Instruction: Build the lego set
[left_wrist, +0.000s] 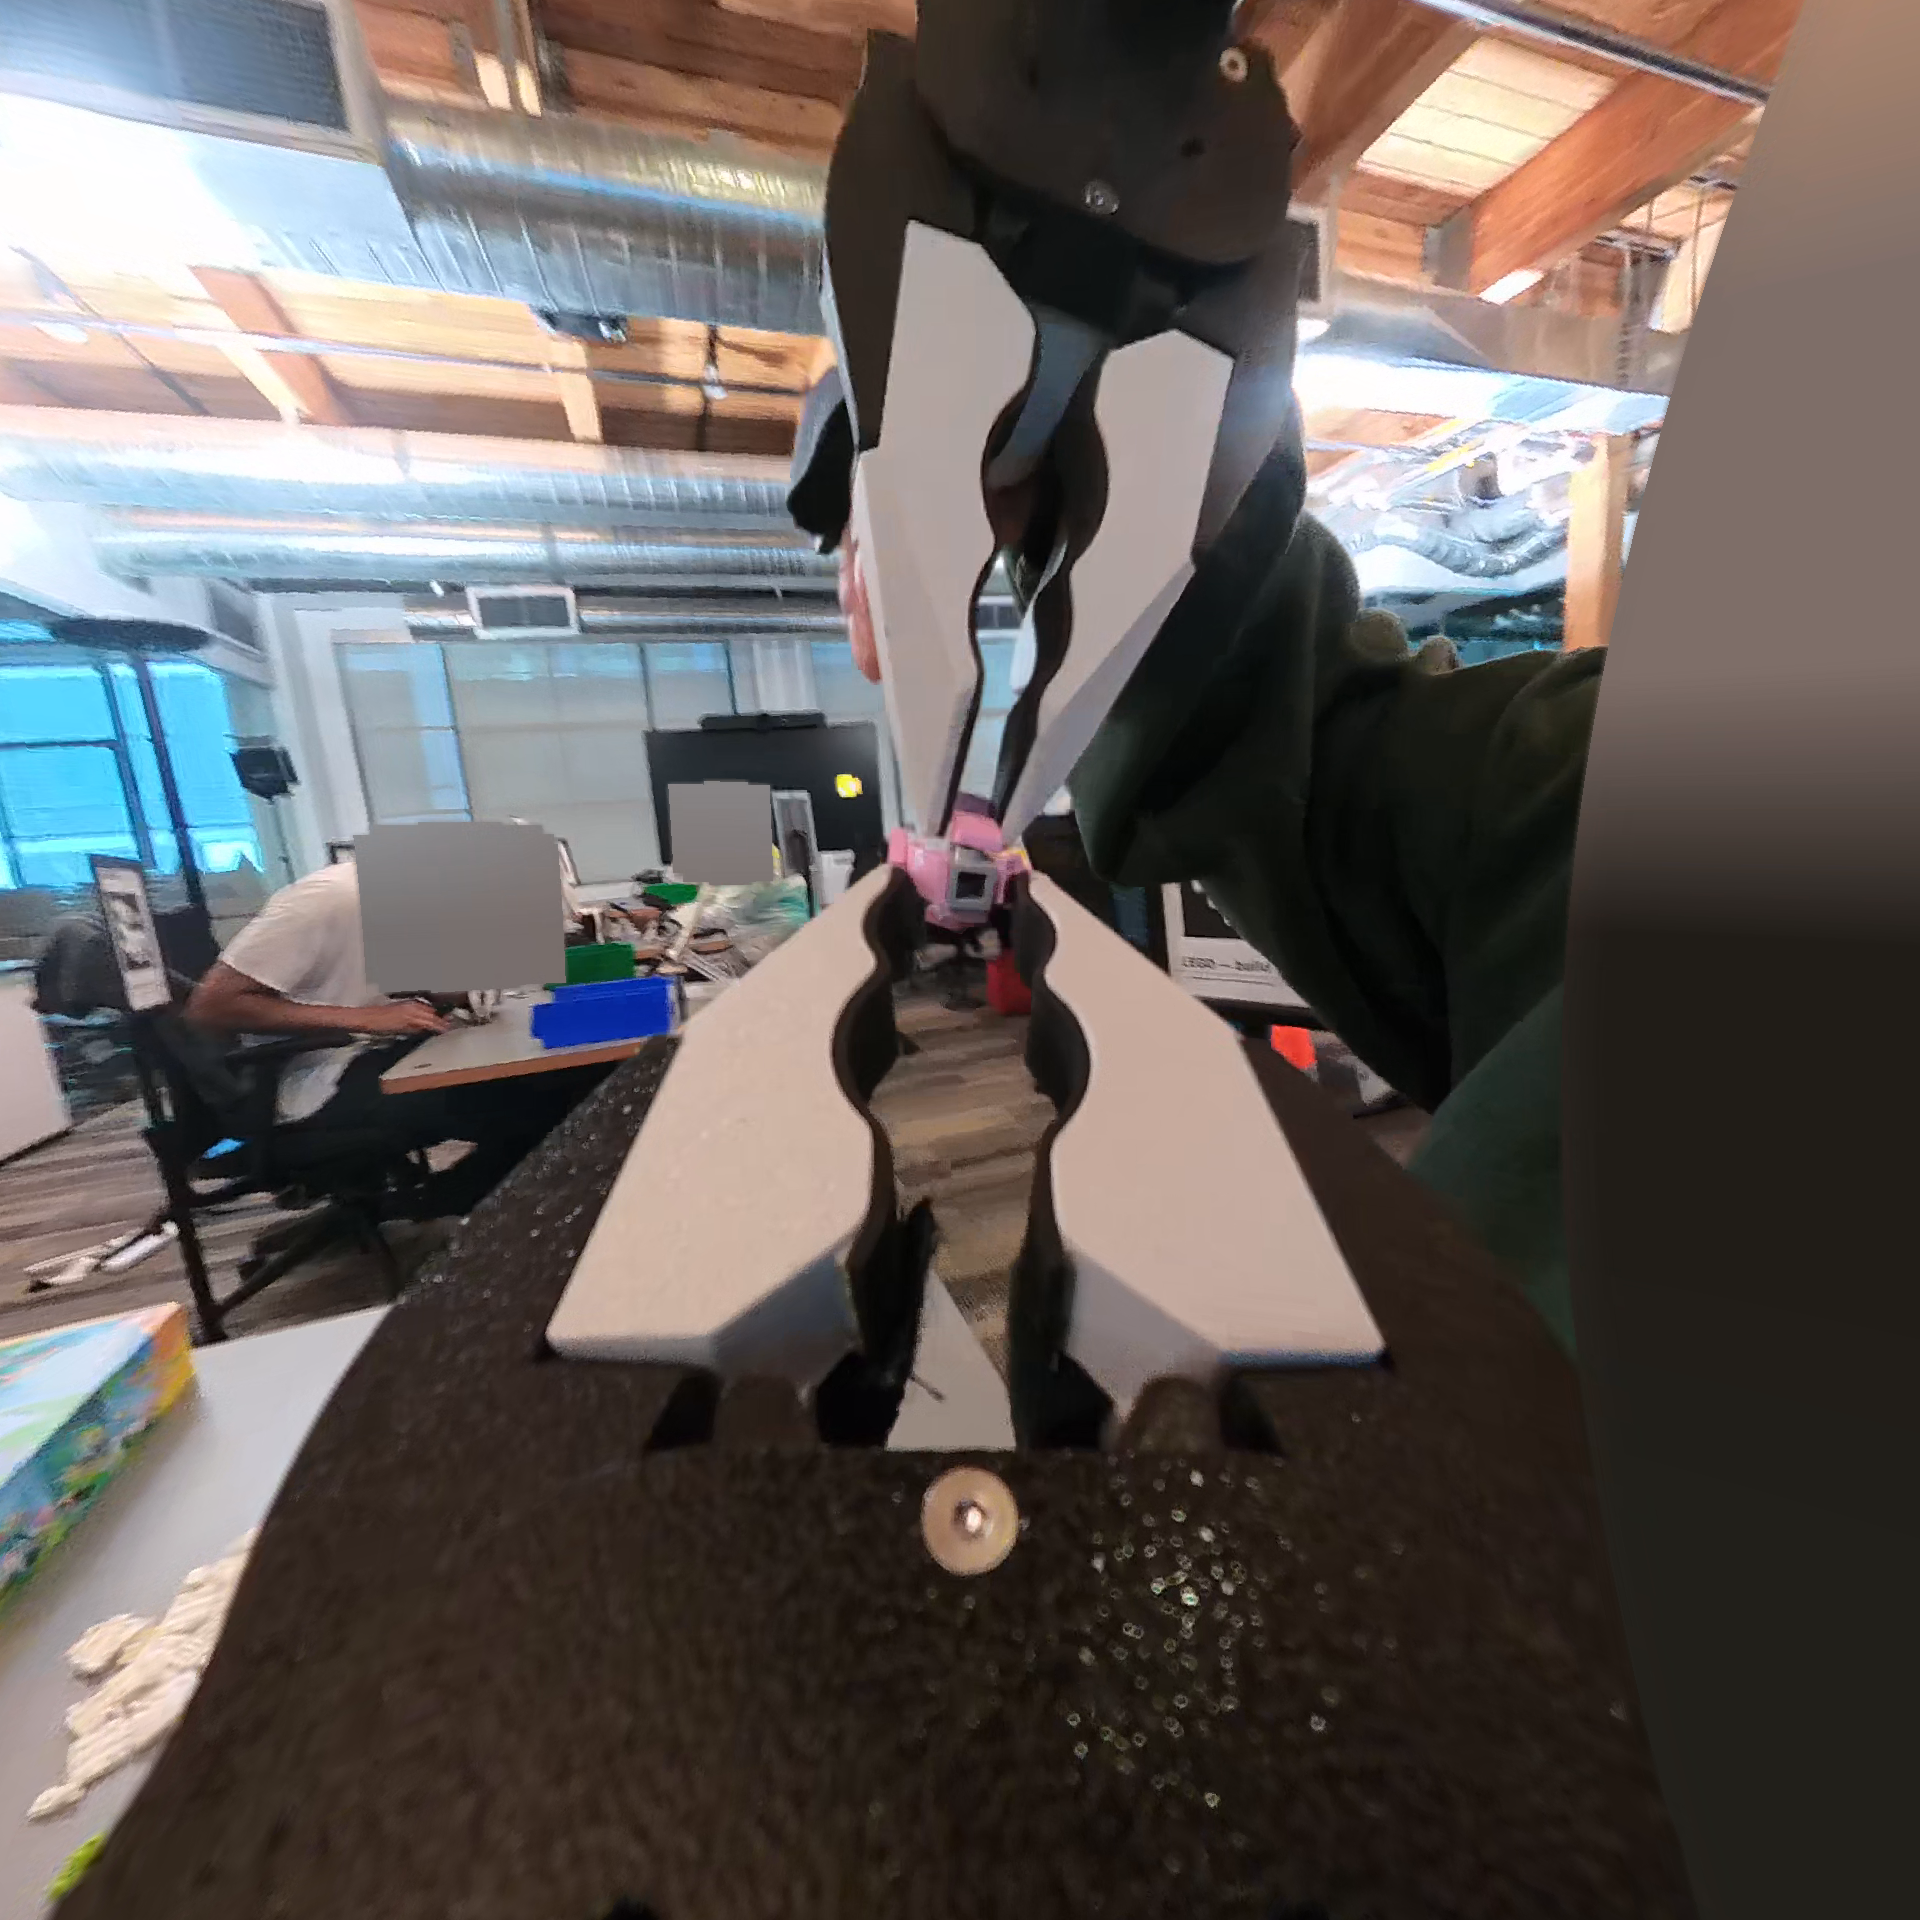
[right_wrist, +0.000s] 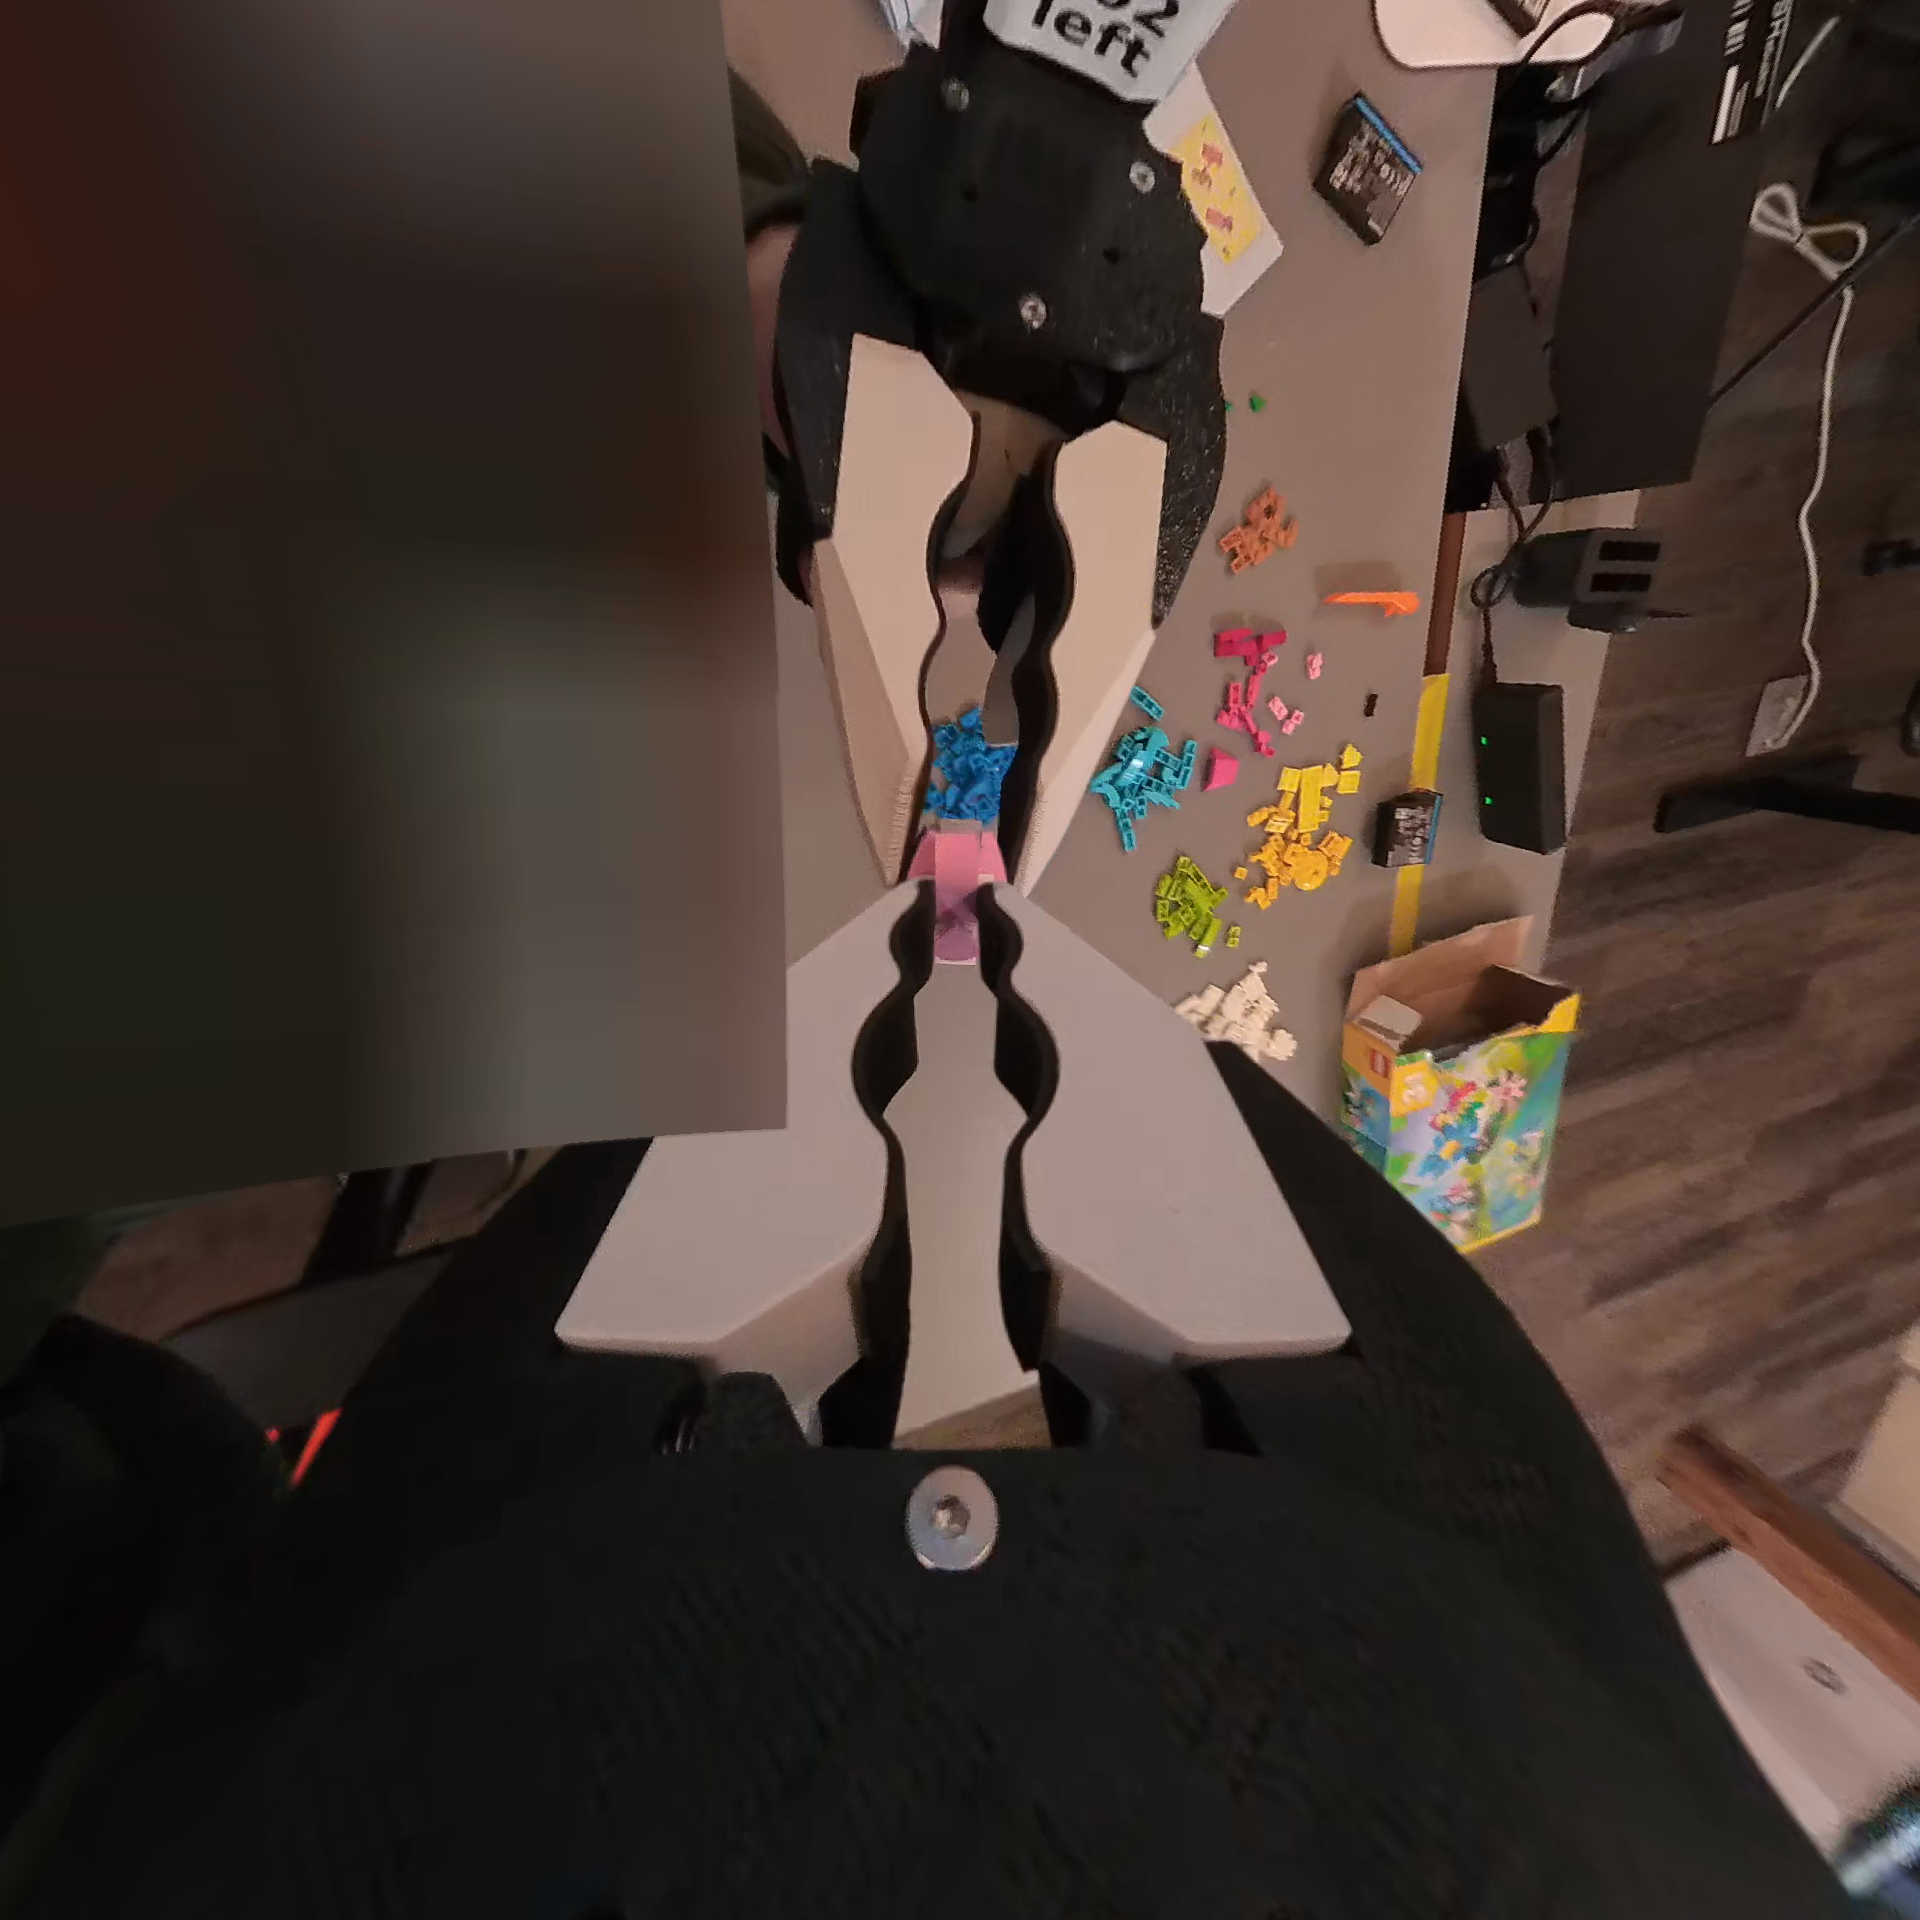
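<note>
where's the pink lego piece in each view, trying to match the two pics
Left wrist view: the pink lego piece sits just above centre, pinched between the tips of both claws, against the office background.
Right wrist view: the same piece sits just above centre, where the two claws meet, over the grey table.
Shared landmark: the opposite claw reaching down from the top edge in each view.

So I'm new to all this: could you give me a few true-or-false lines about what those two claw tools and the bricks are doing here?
1. Both grippers pinch the same small pink lego assembly, tip to tip. True.
2. The left gripper hangs wide open over the desk. False: it is shut on the assembly, as is the right gripper.
3. Loose bricks lie on the grey table in heaps by colour. True.
4. The white bricks are heaped inside the lego box. False: they lie on the table beside it.
5. The box stands open at the top. True.
</note>
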